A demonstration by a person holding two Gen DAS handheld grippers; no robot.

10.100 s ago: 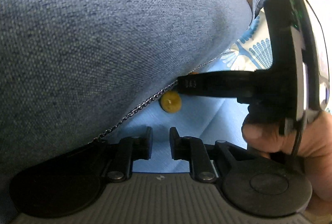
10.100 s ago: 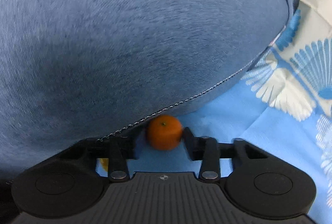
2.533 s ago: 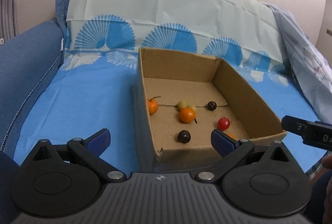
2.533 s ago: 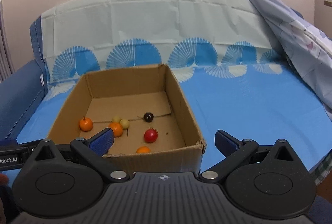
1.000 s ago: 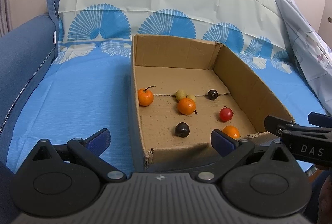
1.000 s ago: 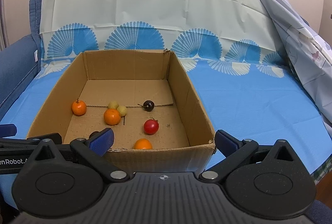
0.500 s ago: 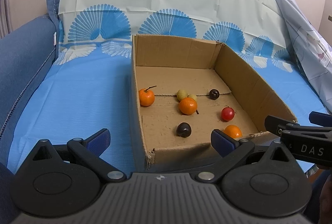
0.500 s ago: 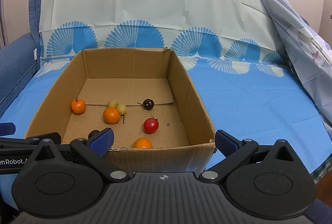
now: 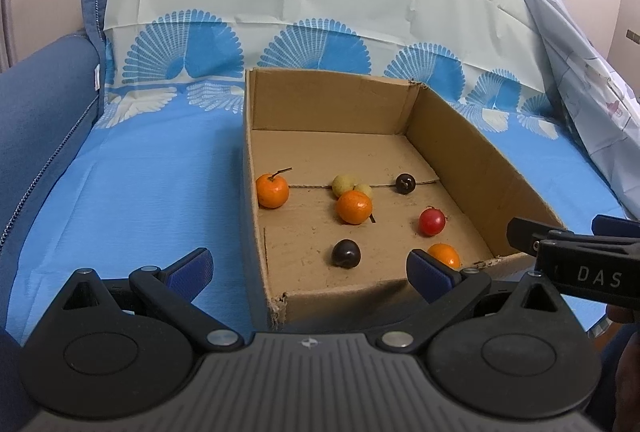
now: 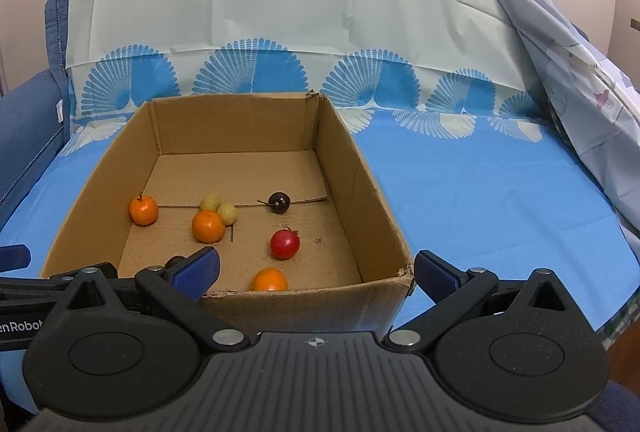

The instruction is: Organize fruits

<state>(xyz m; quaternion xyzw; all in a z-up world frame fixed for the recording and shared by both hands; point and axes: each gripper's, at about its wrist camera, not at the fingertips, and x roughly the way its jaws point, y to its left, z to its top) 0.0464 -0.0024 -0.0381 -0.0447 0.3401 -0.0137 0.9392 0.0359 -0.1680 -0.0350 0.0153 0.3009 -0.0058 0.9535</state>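
Note:
An open cardboard box [image 9: 480, 168] [image 10: 360, 168] sits on the blue sofa cover. Inside lie several small fruits: three oranges, one by the left wall [image 9: 272, 190] [image 10: 143, 210], one in the middle [image 9: 353, 207] [image 10: 208, 226] and one near the front wall [image 9: 444, 255] [image 10: 269, 279], two pale yellow fruits [image 9: 344, 184] [image 10: 211, 203], a red fruit [image 9: 432, 221] [image 10: 284, 243] and two dark fruits [image 9: 346, 253] [image 10: 279, 202]. My left gripper [image 9: 310, 268] is open and empty in front of the box. My right gripper [image 10: 316, 272] is open and empty just before the front wall.
The blue armrest [image 9: 36, 104] rises at the left. A patterned cover [image 10: 280, 32] drapes the sofa back. A pale floral cloth [image 10: 580, 72] hangs at the right. The right gripper's side [image 9: 580, 268] shows at the right in the left wrist view.
Since ten seconds ago both grippers have left the gap under the cushion and now face the box, open. Over the last second both views barely shift.

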